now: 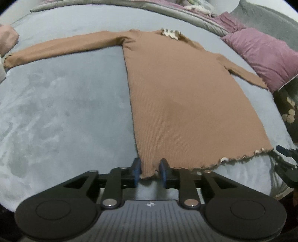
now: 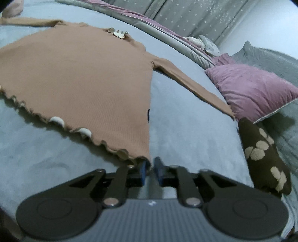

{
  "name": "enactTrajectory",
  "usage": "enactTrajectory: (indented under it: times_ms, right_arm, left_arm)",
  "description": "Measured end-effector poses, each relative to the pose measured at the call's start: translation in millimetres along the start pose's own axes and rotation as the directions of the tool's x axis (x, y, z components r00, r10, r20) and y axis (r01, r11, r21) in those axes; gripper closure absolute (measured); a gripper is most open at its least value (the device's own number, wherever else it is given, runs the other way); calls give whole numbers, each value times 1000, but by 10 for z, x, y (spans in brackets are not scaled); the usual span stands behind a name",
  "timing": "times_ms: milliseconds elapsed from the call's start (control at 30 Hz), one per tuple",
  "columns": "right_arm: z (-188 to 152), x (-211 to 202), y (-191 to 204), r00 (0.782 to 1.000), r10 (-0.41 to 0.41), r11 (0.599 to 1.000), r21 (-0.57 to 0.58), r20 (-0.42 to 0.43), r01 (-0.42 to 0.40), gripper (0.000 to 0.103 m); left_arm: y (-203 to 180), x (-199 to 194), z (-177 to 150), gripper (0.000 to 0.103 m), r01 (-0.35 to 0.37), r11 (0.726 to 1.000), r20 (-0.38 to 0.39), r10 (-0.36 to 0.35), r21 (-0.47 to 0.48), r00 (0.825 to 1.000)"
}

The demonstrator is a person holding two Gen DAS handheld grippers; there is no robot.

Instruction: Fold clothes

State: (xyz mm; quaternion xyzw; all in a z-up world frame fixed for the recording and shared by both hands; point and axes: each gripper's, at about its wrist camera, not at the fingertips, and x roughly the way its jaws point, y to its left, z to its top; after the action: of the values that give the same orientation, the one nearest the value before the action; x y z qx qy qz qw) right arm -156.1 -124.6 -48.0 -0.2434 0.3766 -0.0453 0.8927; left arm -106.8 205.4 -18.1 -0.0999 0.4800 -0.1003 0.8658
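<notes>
A brown ribbed long-sleeved top (image 1: 186, 93) lies flat on the grey-blue bed (image 1: 55, 111), collar away from me, both sleeves spread out. Its wavy hem is nearest the grippers. My left gripper (image 1: 150, 169) sits at the hem's left corner. That corner lies between the blue pads, with a small gap on each side. In the right wrist view the top (image 2: 83, 83) fills the left half. My right gripper (image 2: 151, 170) is at the hem's right corner, whose tip lies in the narrow gap between the slightly parted pads. The right gripper (image 1: 285, 158) also shows at the left view's edge.
A pink pillow (image 2: 251, 89) lies just beyond the right sleeve's cuff. A dark brown fabric piece with cream flowers (image 2: 264, 154) lies at the bed's right edge. A grey starred quilt (image 2: 186, 16) is bunched along the far side. A pink item (image 1: 7, 39) is by the left cuff.
</notes>
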Motion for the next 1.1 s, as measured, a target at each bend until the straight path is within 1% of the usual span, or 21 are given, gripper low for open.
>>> enactTrajectory:
  times_ms: [33,67,100,133,167,200,267,367,400,467,500,567,667,733,800,933,1033,1100]
  right_arm:
    - [10,-32,-38,1000,11,1000,20,-5,-11,71]
    - [10,-62,-90,1000,26,999,38,-10,-26,65]
    - [18,-100,-149,998,54,997,61,-13,-53,58]
    - [20,-154,-211,996,84,993,82,-9,-83,55]
    - [24,-213,-261,994,108,990,96,-2,-107,54]
    - [32,-263,-308,993,118,987,106,7,-118,52]
    - [49,-362,-400,990,138,982,126,27,-141,50]
    - [140,-458,-490,984,168,972,156,65,-176,46]
    - [192,-469,-508,979,184,967,166,84,-196,43]
    - [309,-462,-513,971,209,959,172,118,-227,33]
    - [372,-447,-503,967,219,956,170,132,-240,28]
    - [500,-414,-482,957,239,950,165,162,-265,28]
    - [711,-259,-393,945,268,943,152,190,-298,21]
    - [854,-143,-334,935,287,936,148,206,-320,15]
    - [991,13,-294,927,307,926,159,217,-344,10]
    - [1265,383,-177,916,337,911,170,218,-376,8]
    - [1432,643,-70,913,338,911,163,230,-378,6]
    - [1517,806,1,914,334,914,158,232,-374,4]
  left_arm:
    - [3,-38,2,73,0,1000,15,0,0,1000]
    - [-5,-75,8,70,2,1000,32,-2,0,999]
    - [-15,-106,26,68,5,1000,51,-5,2,999]
    - [-28,-125,48,65,10,1000,70,-11,5,997]
    - [-44,-142,70,61,17,1000,89,-17,9,996]
    - [-64,-153,95,58,23,1000,108,-24,13,994]
    - [-126,-143,157,49,39,999,136,-42,24,990]
    - [-244,-75,251,44,58,997,152,-66,58,986]
    - [-298,-40,294,42,60,996,156,-70,72,985]
    - [-386,28,370,35,64,993,168,-81,101,983]
    - [-434,67,409,34,66,991,177,-86,119,980]
    - [-528,153,497,30,66,986,200,-97,153,975]
    - [-609,280,615,27,74,980,217,-114,187,970]
    - [-627,408,723,25,83,977,213,-125,197,969]
    - [-637,543,821,24,85,976,213,-128,203,969]
    - [-619,802,960,21,74,972,235,-127,221,964]
    - [-581,1002,1014,18,60,969,257,-122,238,959]
    - [-539,1132,1000,18,48,968,246,-111,248,963]
